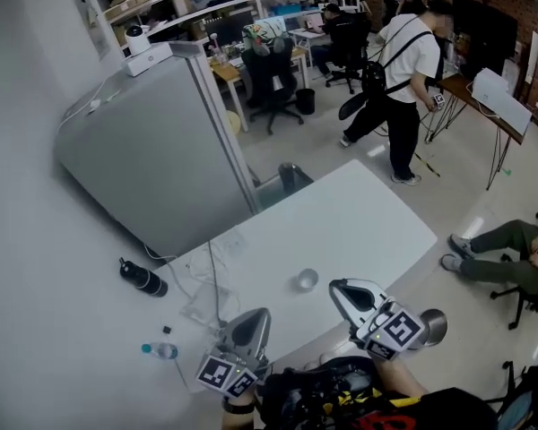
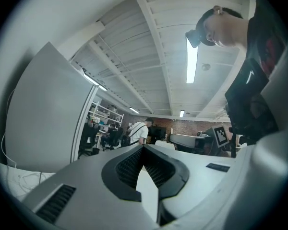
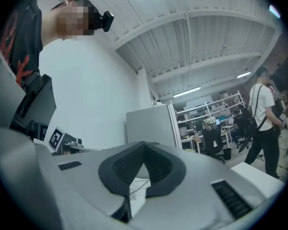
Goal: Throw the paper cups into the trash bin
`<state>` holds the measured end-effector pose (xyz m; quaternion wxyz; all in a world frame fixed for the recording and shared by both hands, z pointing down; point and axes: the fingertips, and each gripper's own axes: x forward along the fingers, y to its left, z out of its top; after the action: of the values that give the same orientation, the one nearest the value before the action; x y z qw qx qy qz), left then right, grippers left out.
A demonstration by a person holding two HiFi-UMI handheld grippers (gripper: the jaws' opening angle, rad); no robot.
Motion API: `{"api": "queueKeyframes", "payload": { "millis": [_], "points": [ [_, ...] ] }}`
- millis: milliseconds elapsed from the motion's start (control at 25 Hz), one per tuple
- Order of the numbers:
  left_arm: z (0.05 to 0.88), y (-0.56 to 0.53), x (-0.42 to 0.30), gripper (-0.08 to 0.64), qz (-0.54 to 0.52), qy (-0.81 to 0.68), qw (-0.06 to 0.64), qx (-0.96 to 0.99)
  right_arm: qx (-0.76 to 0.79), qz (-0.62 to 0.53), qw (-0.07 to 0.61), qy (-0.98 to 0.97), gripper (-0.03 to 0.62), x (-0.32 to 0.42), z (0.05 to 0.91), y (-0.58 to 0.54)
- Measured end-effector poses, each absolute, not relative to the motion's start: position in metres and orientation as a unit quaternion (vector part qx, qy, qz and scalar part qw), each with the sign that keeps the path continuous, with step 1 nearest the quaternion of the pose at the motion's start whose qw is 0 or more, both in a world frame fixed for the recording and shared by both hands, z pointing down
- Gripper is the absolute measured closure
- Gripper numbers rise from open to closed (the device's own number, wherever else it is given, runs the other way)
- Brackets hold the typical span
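Both tools are out in front of us, level and empty. The right gripper (image 1: 338,288) has its jaws pressed together with nothing between them, and the left gripper (image 1: 257,315) is closed the same way. Just past the right tip sits the paper cup (image 1: 306,280), alone on the white table (image 1: 359,222). It looks upright, mouth to the ceiling. It lies a touch to the left of the right gripper's nose and clearly nearer to it than to the left one. That makes it the right hand's job, we reckon, once the jaws part. A round metal vessel (image 1: 432,326), perhaps the bin, waits off the table's near right edge.
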<state>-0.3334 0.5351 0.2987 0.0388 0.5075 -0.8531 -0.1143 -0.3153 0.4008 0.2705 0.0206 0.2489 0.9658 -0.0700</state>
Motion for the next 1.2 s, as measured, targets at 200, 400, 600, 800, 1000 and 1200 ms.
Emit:
{"api": "queueKeyframes", "payload": {
  "millis": [200, 400, 600, 800, 1000, 1200],
  "points": [
    [0.298, 0.545, -0.34, 0.56, -0.111, -0.863, 0.043, 0.491, 0.275, -0.074, 0.013, 0.959, 0.588, -0.325, 0.277, 0.41],
    [0.294, 0.56, -0.342, 0.56, -0.119, -0.879, 0.026, 0.461, 0.305, -0.074, 0.004, 0.95, 0.588, -0.336, 0.279, 0.424],
    [0.292, 0.586, -0.34, 0.56, -0.14, -0.893, 0.016, 0.427, 0.329, -0.074, 0.002, 0.942, 0.588, -0.348, 0.277, 0.44],
    [0.297, 0.606, -0.349, 0.56, -0.135, -0.911, 0.019, 0.39, 0.348, -0.052, -0.005, 0.936, 0.588, -0.355, 0.281, 0.45],
    [0.306, 0.628, -0.349, 0.56, -0.133, -0.925, 0.028, 0.354, 0.352, -0.042, -0.015, 0.935, 0.588, -0.354, 0.291, 0.449],
    [0.315, 0.629, -0.347, 0.56, -0.126, -0.927, 0.025, 0.354, 0.333, -0.008, -0.022, 0.943, 0.578, -0.354, 0.317, 0.436]
  ]
}}
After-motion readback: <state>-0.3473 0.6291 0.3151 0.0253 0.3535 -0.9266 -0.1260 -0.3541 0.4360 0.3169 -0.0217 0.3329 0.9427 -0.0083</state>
